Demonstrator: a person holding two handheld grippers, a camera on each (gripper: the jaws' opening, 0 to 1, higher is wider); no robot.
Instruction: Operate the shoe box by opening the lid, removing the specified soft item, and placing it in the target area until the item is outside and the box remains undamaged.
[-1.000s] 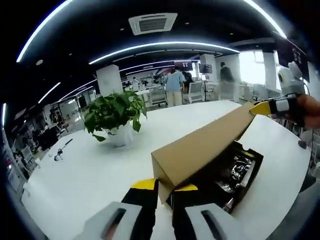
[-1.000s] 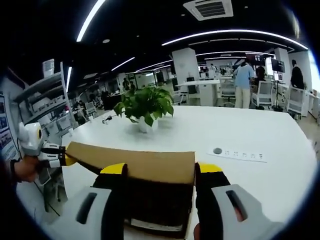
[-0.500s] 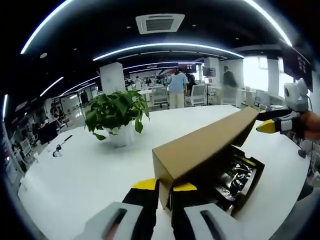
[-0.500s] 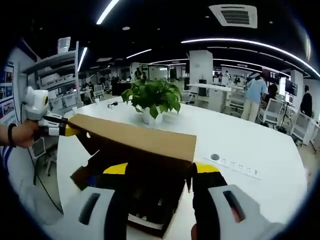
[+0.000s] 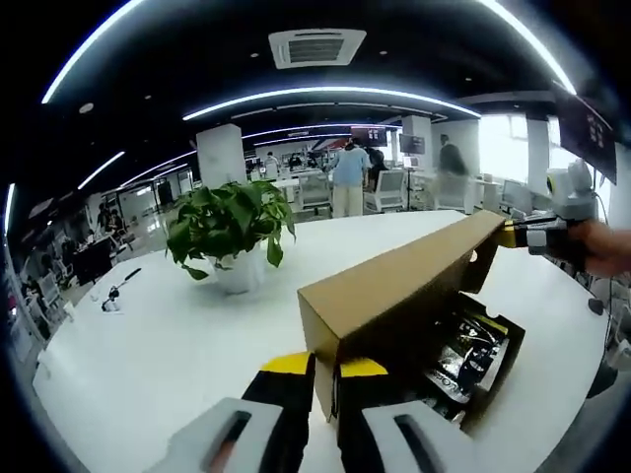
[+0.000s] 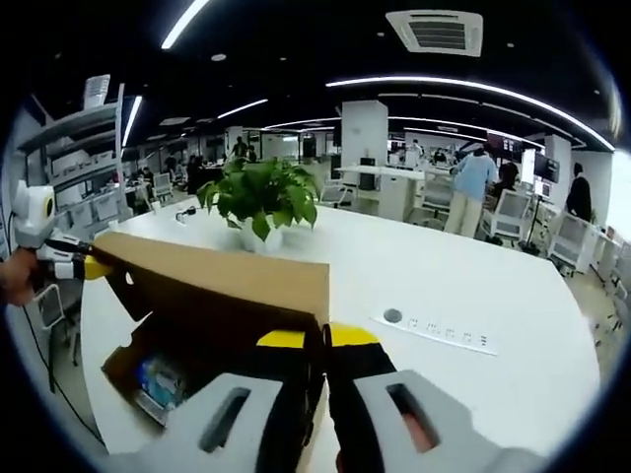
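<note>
Grippers, left (image 5: 326, 370) and right (image 6: 317, 340), pinch the lid (image 5: 394, 288) ends; lifting evenly would spare the box (image 5: 493, 367).

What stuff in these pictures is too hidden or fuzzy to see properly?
- What lies in the box: in the left gripper view, the raised lid covers most of it, leaving dark, shiny shapes.
- The blue thing in the right gripper view: too small to name.
- The far people: blurred.
- The left gripper: its tips pinch the lid's edge.
</note>
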